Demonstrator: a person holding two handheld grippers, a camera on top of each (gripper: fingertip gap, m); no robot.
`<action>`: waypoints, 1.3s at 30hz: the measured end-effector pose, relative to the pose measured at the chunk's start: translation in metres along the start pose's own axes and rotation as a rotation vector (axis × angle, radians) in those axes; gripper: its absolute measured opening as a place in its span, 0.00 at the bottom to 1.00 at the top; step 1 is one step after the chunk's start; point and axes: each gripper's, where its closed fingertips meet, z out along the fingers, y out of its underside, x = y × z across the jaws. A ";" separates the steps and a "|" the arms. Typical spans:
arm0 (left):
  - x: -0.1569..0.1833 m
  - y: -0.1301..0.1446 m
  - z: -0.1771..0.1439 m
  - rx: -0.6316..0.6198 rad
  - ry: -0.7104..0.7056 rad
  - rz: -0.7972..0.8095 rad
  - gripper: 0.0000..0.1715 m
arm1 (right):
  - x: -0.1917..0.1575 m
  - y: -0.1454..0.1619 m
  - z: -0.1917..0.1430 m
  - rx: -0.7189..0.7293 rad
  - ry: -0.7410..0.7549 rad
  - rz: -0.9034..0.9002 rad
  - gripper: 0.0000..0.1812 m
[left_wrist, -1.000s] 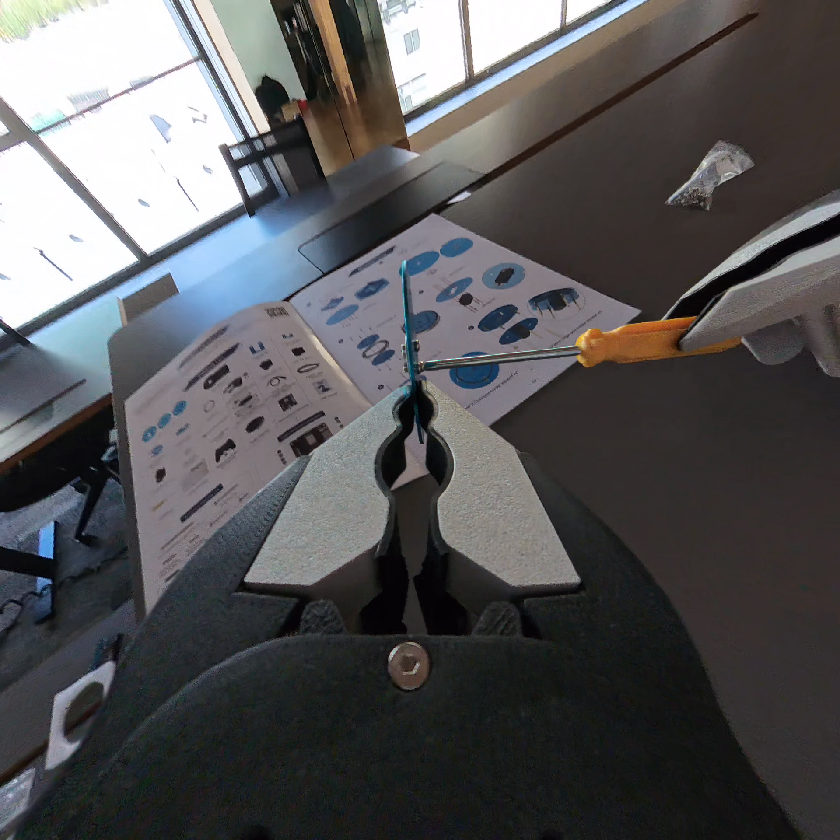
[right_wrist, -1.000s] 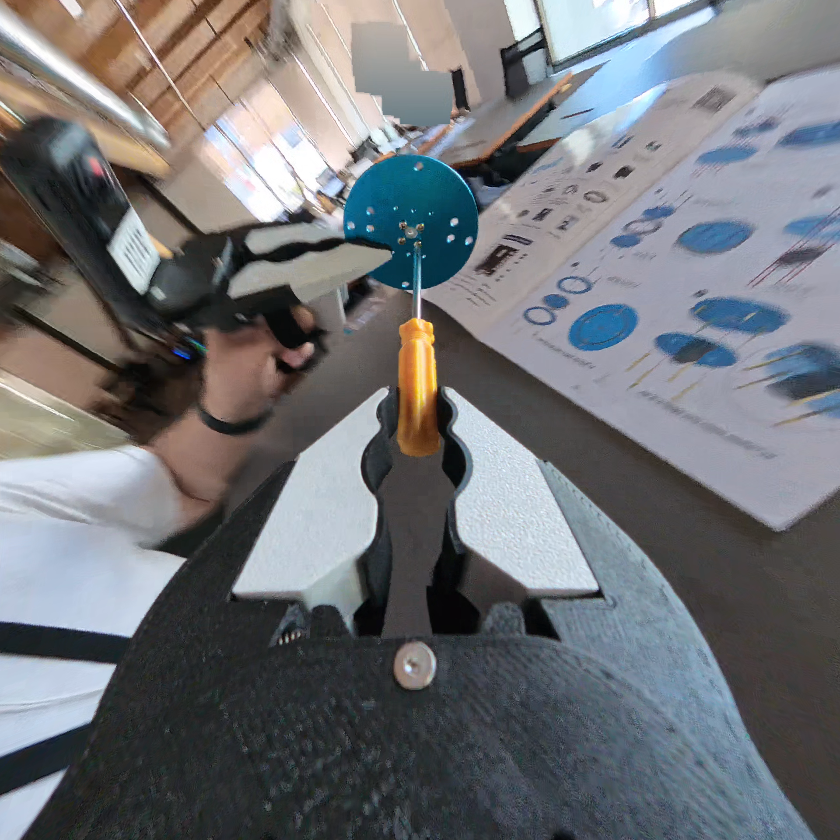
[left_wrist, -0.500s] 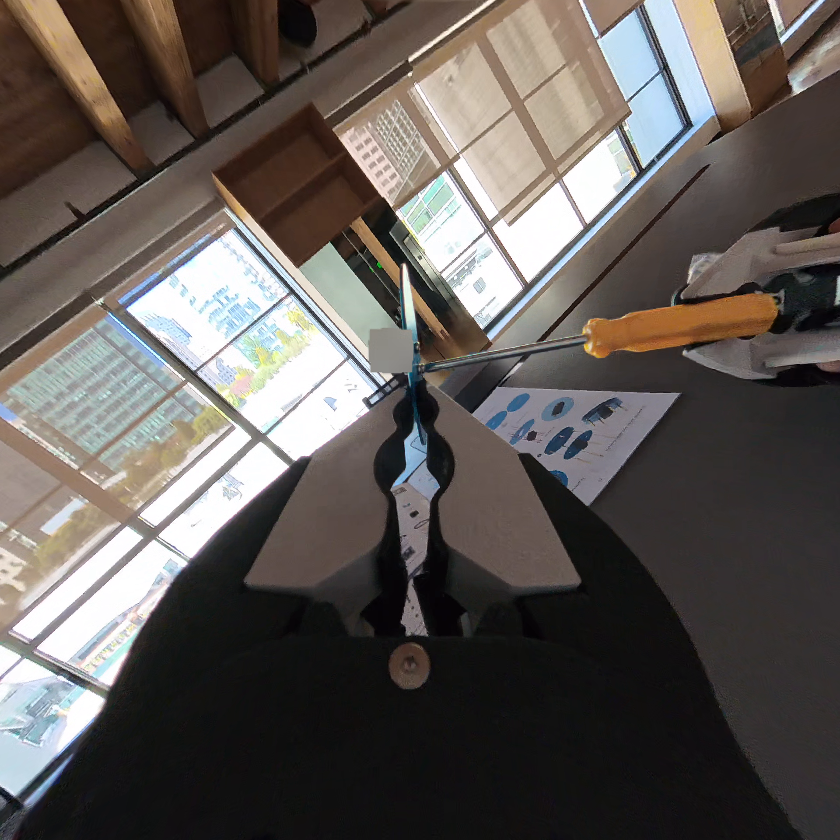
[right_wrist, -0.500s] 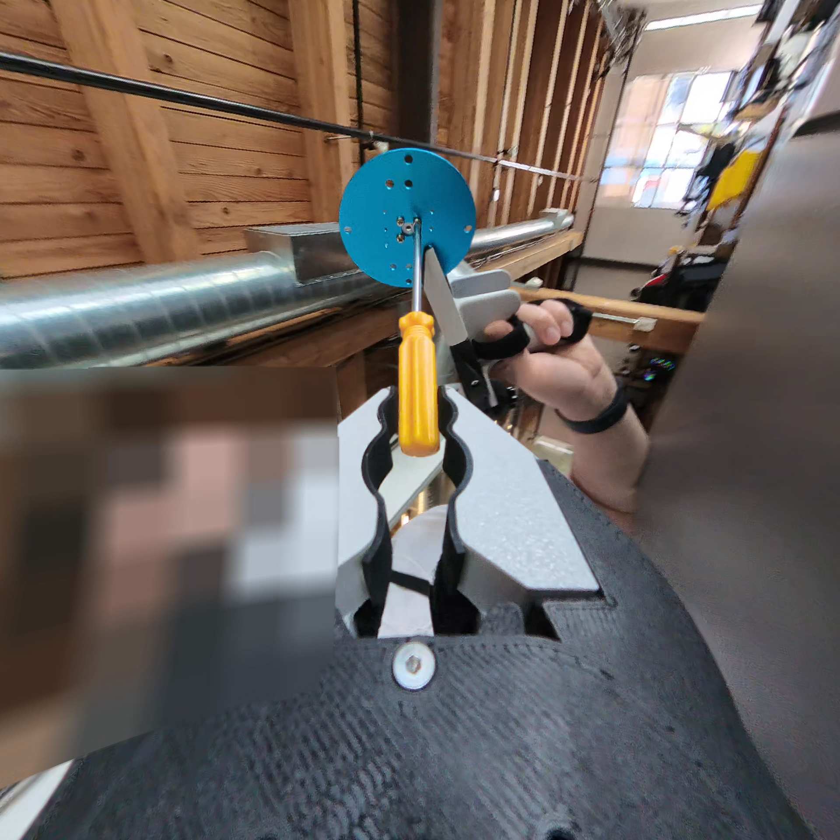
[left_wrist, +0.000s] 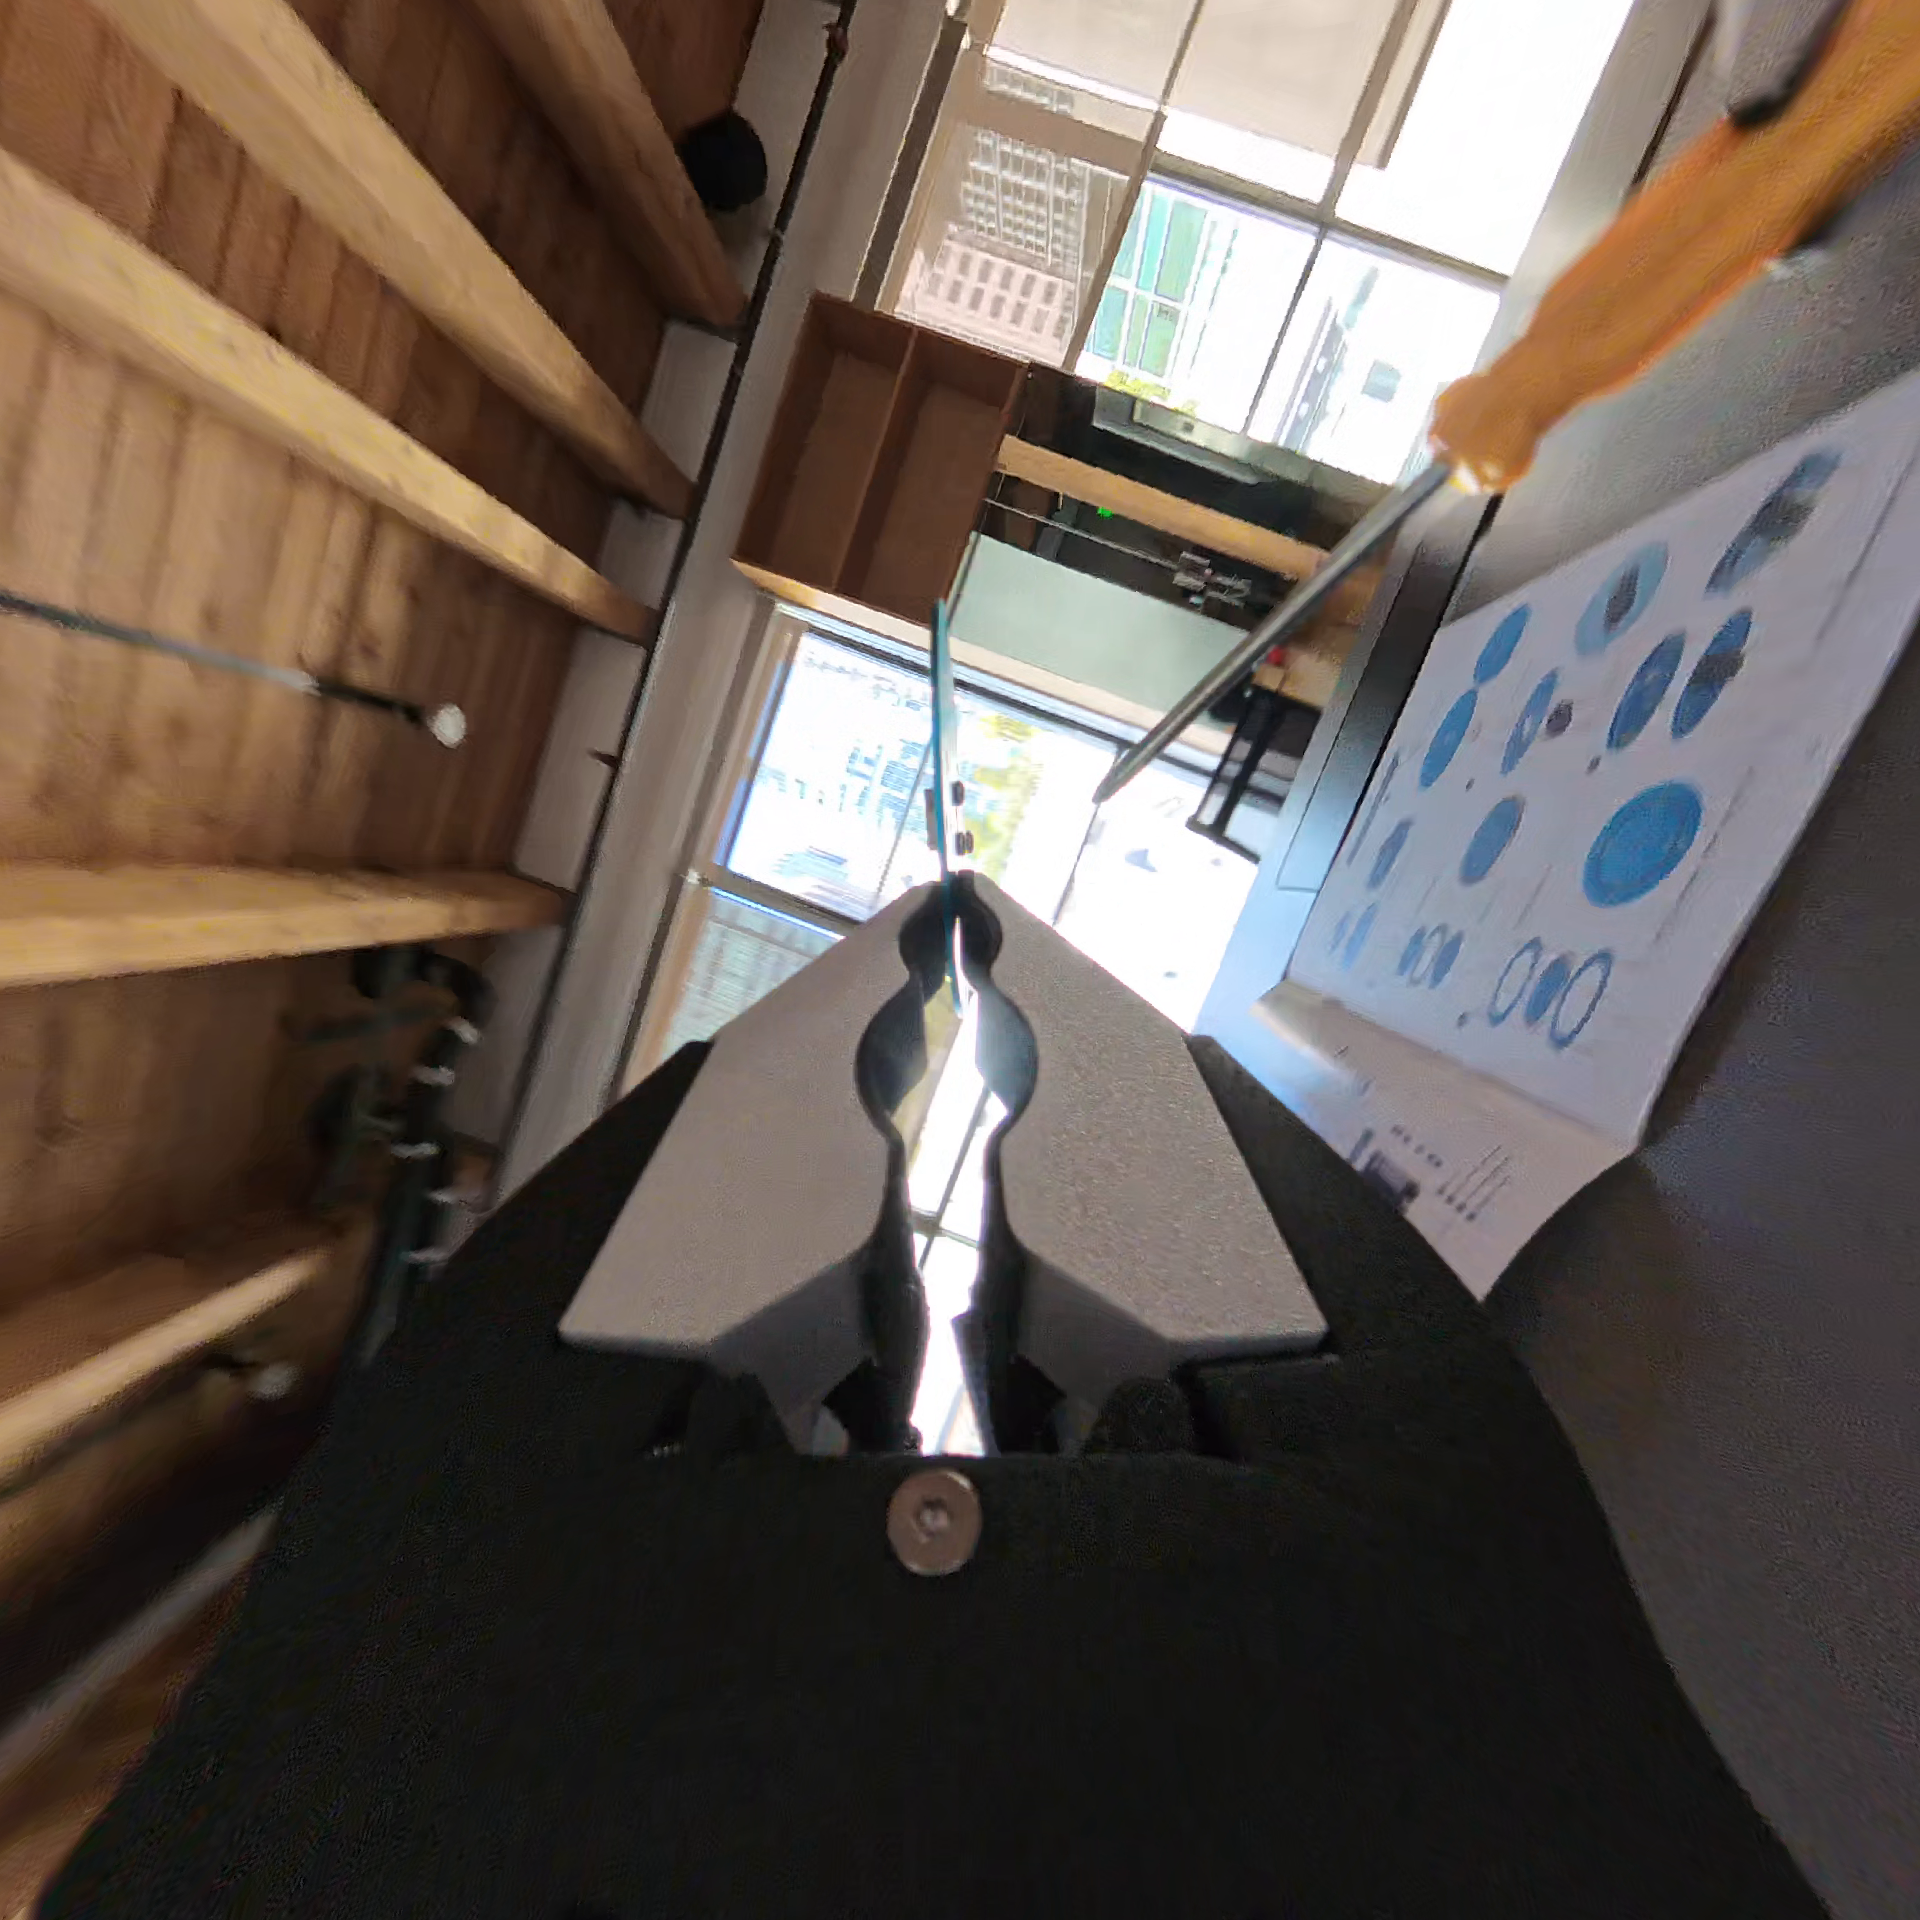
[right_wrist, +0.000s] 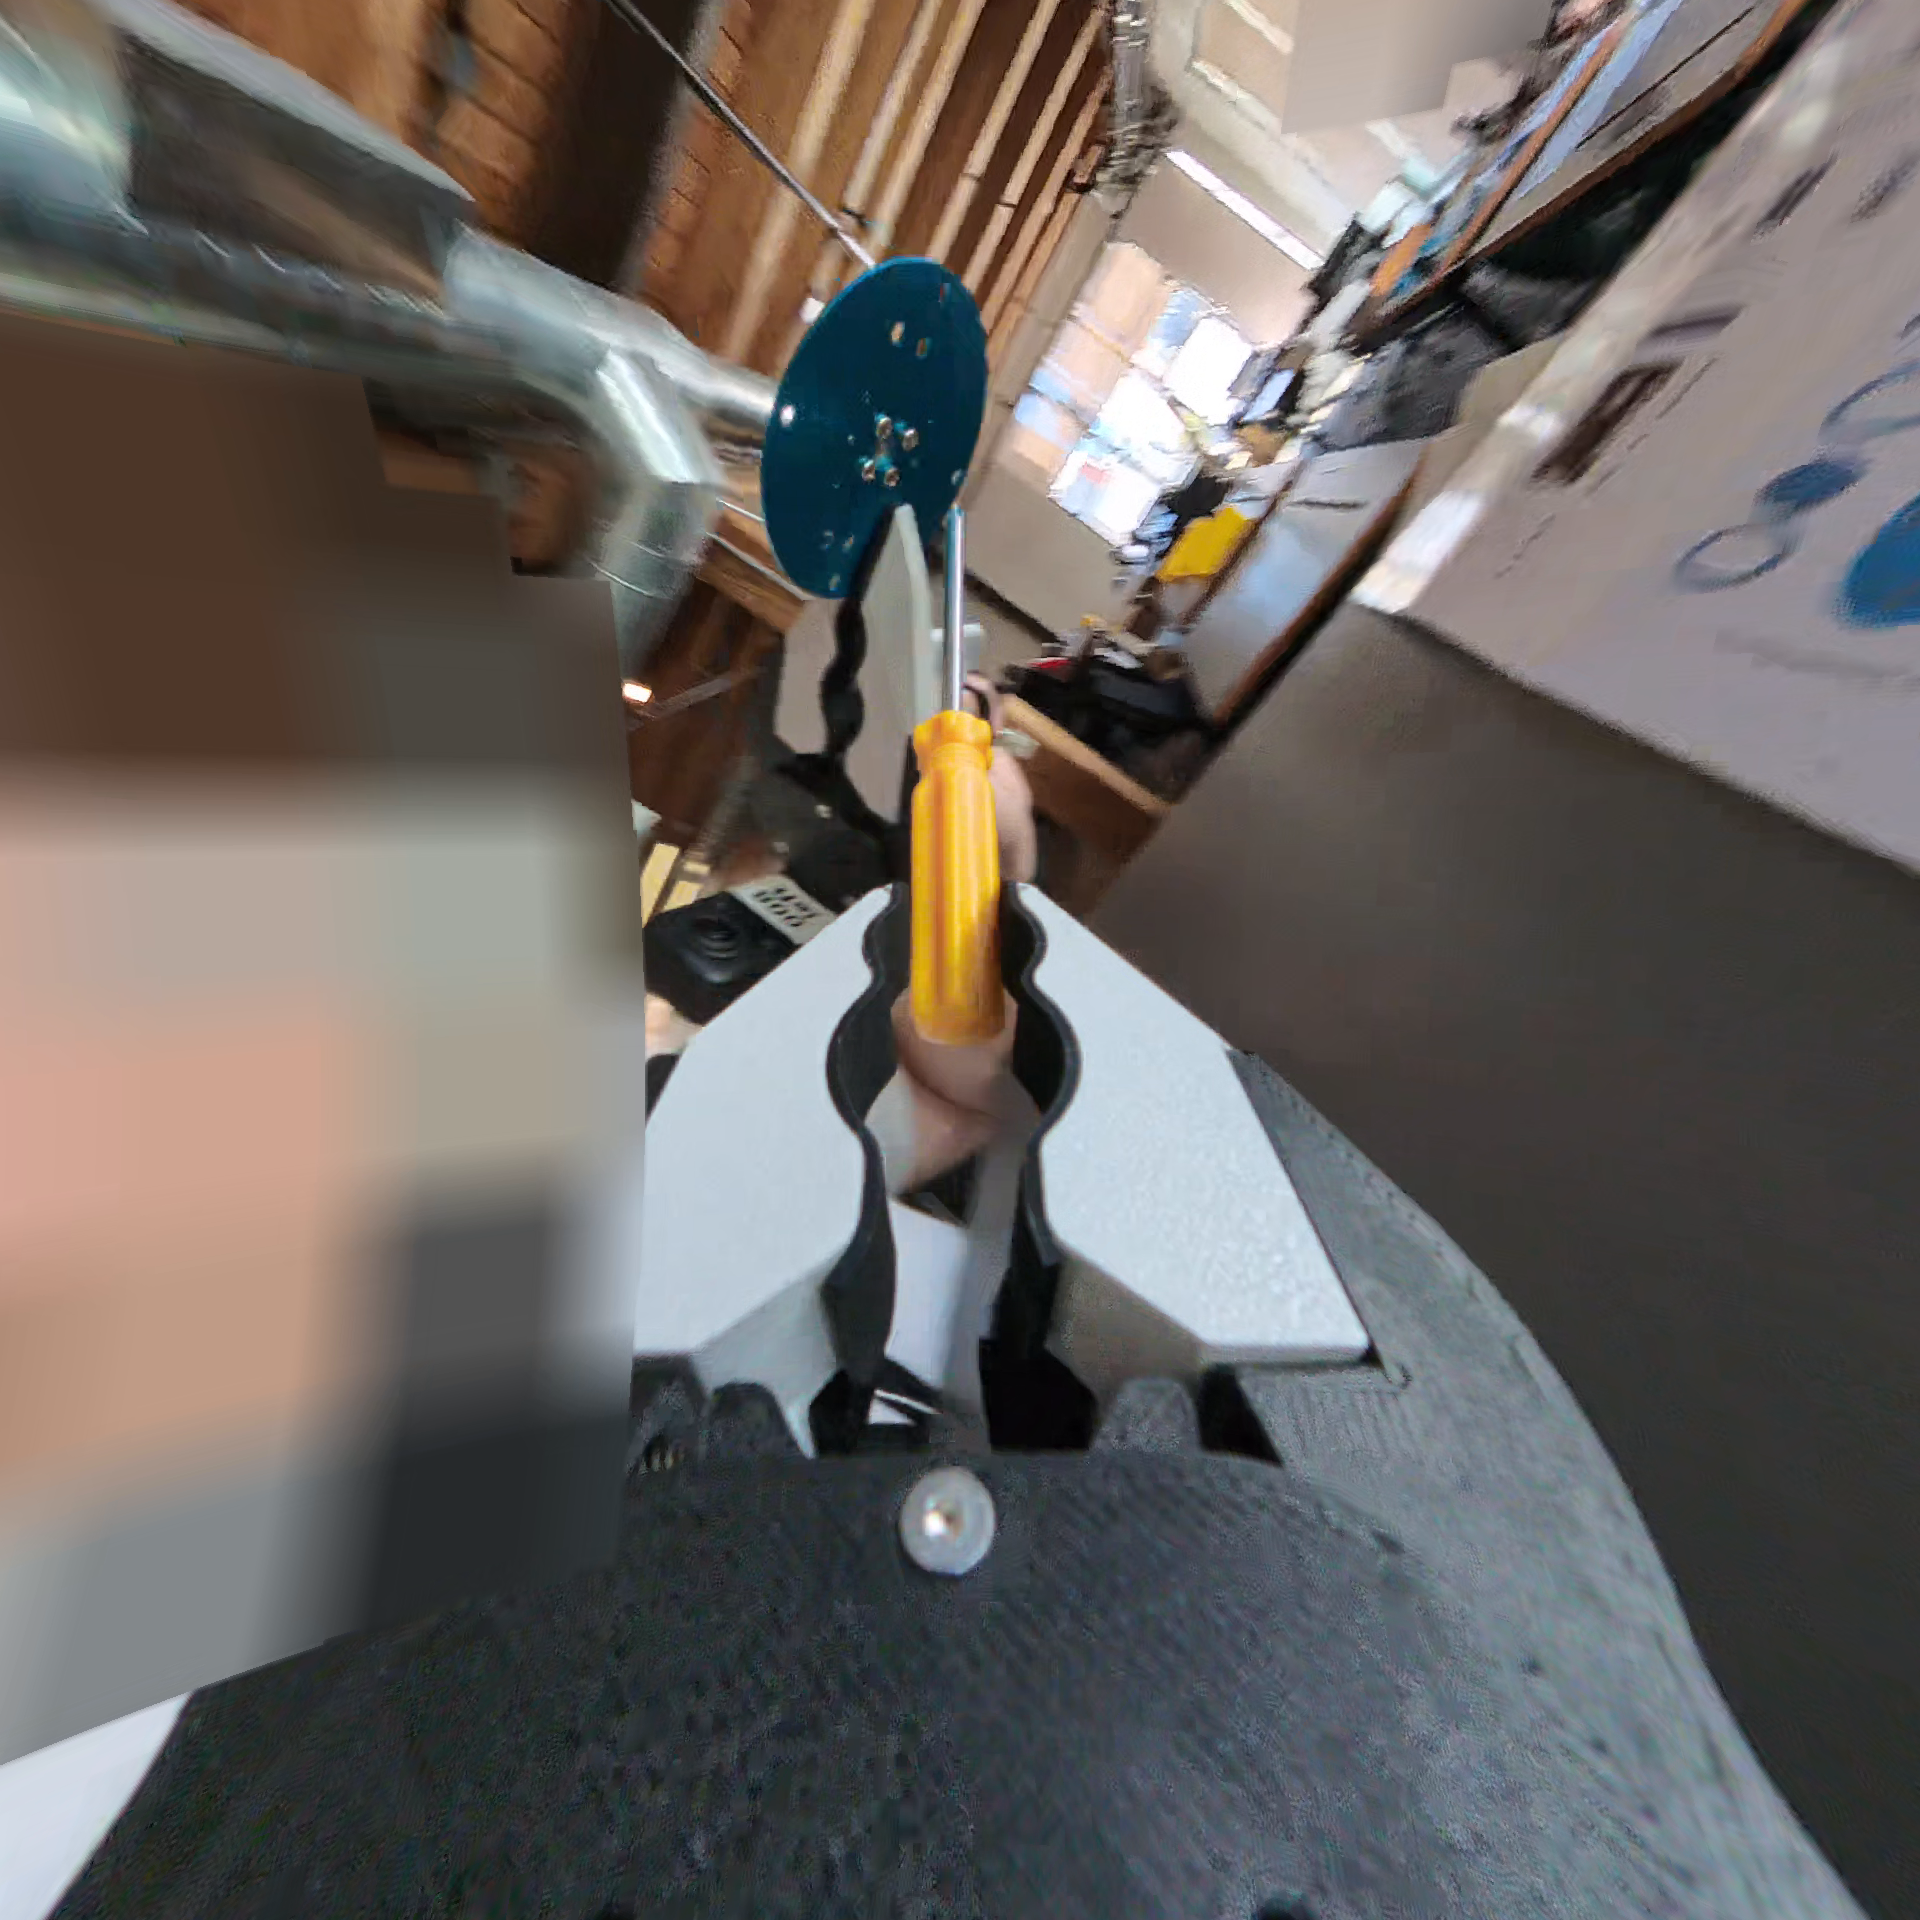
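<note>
My left gripper (left_wrist: 958, 896) is shut on the rim of a thin round blue plate (left_wrist: 943, 748), seen edge-on and held up in the air. In the right wrist view the plate (right_wrist: 878, 436) shows its face with small holes and several screws near the middle. My right gripper (right_wrist: 954, 914) is shut on the orange handle of a screwdriver (right_wrist: 954, 883). Its metal shaft points up past the plate's right edge, the tip just off the plate. In the left wrist view the screwdriver (left_wrist: 1621, 291) comes in from the upper right, its tip a short way right of the plate.
A dark table (left_wrist: 1704, 1403) with a white printed sheet of blue diagrams (left_wrist: 1558, 852) lies at the right. The left gripper (right_wrist: 904, 603) and a hand show behind the screwdriver. Wooden beams (left_wrist: 312, 436), a metal duct (right_wrist: 582, 374) and windows fill the rest.
Both grippers have tilted up and rolled, so the views swing from the table to the ceiling. The screwdriver tip has come off the plate's centre and now sits beside it.
</note>
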 end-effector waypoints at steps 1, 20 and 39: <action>0.005 -0.001 0.000 0.006 -0.004 0.064 0.00 | 0.007 -0.003 -0.004 -0.012 0.094 -0.100 0.08; 0.026 0.004 0.008 -0.029 0.302 -0.643 0.00 | 0.032 -0.033 -0.035 -0.113 0.693 -0.942 0.09; 0.127 0.060 -0.012 -0.654 0.937 -1.443 0.00 | 0.058 0.004 -0.007 -0.700 1.138 -2.055 0.09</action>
